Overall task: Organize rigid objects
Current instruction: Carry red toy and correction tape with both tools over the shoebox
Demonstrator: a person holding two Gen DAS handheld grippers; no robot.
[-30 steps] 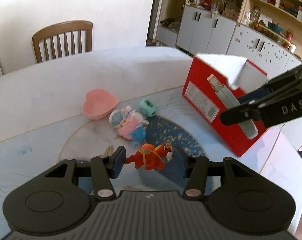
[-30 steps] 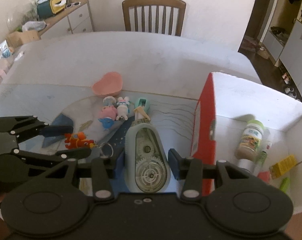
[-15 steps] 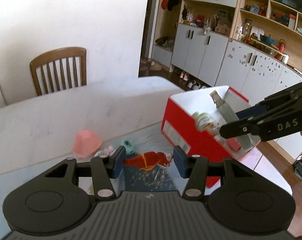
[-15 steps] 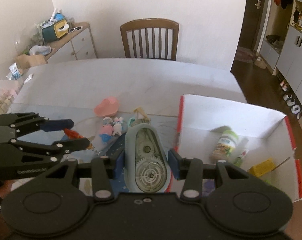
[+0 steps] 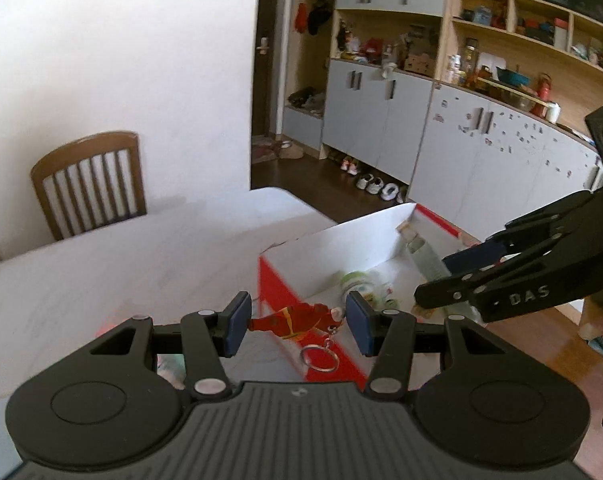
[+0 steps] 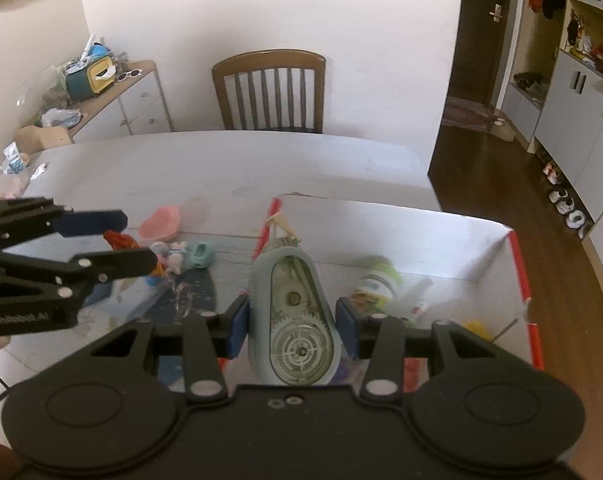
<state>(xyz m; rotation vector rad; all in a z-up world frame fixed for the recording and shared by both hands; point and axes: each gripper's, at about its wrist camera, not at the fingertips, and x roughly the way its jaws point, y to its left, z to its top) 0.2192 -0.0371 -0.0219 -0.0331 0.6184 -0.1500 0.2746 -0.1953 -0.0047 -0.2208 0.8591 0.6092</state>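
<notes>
My left gripper is shut on a red toy figure keychain, gripped end to end, its metal ring dangling below. It hangs in the air beside the near corner of the red-and-white box. My right gripper is shut on a pale teal correction tape dispenser, held over the left part of the open box. In the right wrist view the left gripper with the red toy is at the left, above the table. The right gripper shows over the box in the left wrist view.
Inside the box lie a green-capped bottle and a yellow item. On the table left of the box sit a pink heart-shaped dish, small toy figures and a teal piece. A wooden chair stands behind the table.
Both grippers have risen and moved toward the box, each still holding its object. The right gripper now hangs over the box's inside; the toys on the table have dropped out of the left view.
</notes>
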